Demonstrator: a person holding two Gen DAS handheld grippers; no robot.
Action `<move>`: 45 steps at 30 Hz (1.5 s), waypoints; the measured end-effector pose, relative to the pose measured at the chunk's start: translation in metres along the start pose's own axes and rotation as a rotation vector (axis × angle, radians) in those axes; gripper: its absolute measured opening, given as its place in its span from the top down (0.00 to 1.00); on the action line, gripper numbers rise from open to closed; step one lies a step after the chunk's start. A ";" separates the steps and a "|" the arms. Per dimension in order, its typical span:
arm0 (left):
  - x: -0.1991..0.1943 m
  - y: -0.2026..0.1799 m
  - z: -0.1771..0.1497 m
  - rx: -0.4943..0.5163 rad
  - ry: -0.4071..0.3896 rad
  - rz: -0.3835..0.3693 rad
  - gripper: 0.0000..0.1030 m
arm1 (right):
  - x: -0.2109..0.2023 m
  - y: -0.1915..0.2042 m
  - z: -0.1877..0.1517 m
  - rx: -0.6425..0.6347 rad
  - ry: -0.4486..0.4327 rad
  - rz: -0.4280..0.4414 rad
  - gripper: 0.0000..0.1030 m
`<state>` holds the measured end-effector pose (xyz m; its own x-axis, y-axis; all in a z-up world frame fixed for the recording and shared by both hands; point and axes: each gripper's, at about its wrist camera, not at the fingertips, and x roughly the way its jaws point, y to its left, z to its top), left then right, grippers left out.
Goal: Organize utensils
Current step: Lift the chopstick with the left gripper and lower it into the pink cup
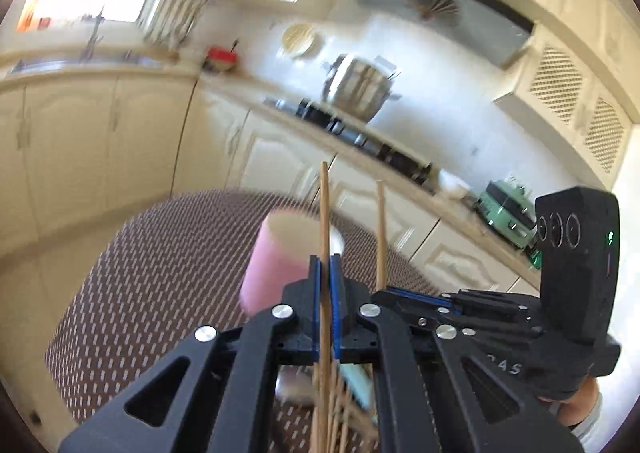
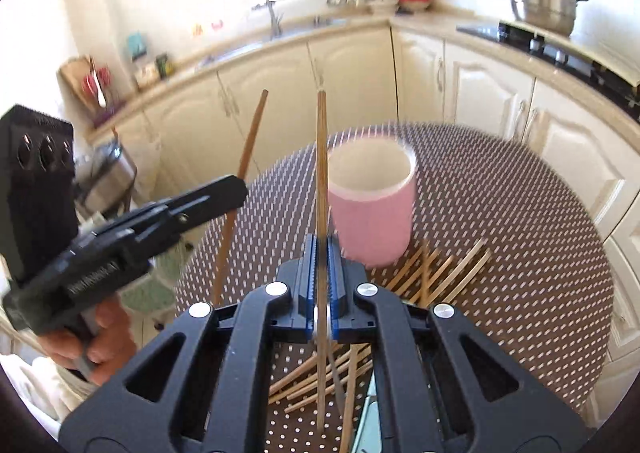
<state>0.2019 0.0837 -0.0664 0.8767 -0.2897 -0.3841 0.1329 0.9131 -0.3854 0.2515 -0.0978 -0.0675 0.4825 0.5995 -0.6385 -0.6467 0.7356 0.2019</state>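
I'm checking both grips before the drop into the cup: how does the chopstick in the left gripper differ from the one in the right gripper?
In the right wrist view, the left gripper holds its chopstick leaning, while the right gripper holds its chopstick straight upright. The left one looks darker and reddish brown; the right one is paler bamboo. Both are clamped in shut jaws, lifted off the table near the pink cup.

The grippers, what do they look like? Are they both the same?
Yes, they match. The left gripper and the right gripper are black plastic with triangle-shaped cut-outs, round silver bolts and ridged blue pads on the fingers. Each carries a black box on top with three round lenses; one shows a small green light. Pale lettering runs along the body. A light sleeve shows at the wrist.
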 end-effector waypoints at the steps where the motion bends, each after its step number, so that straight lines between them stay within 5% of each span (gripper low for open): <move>1: 0.001 -0.005 0.005 0.016 -0.018 -0.008 0.96 | -0.007 -0.003 0.005 0.004 -0.022 -0.002 0.94; 14: 0.025 -0.046 0.082 0.159 -0.373 -0.017 0.96 | -0.057 -0.016 0.096 0.001 -0.264 -0.053 0.94; 22: 0.045 -0.041 0.096 0.154 -0.496 0.025 0.96 | -0.051 -0.022 0.121 0.006 -0.330 -0.092 0.94; 42: 0.077 0.001 0.059 0.111 -0.376 0.085 0.93 | 0.002 -0.045 0.067 0.112 -0.263 -0.148 0.94; 45: 0.074 0.005 0.055 0.096 -0.354 0.081 0.67 | 0.004 -0.046 0.061 0.125 -0.263 -0.161 0.94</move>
<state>0.2929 0.0826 -0.0510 0.9894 -0.1138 -0.0898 0.0847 0.9566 -0.2789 0.3193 -0.1105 -0.0336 0.7195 0.5211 -0.4591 -0.4797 0.8509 0.2141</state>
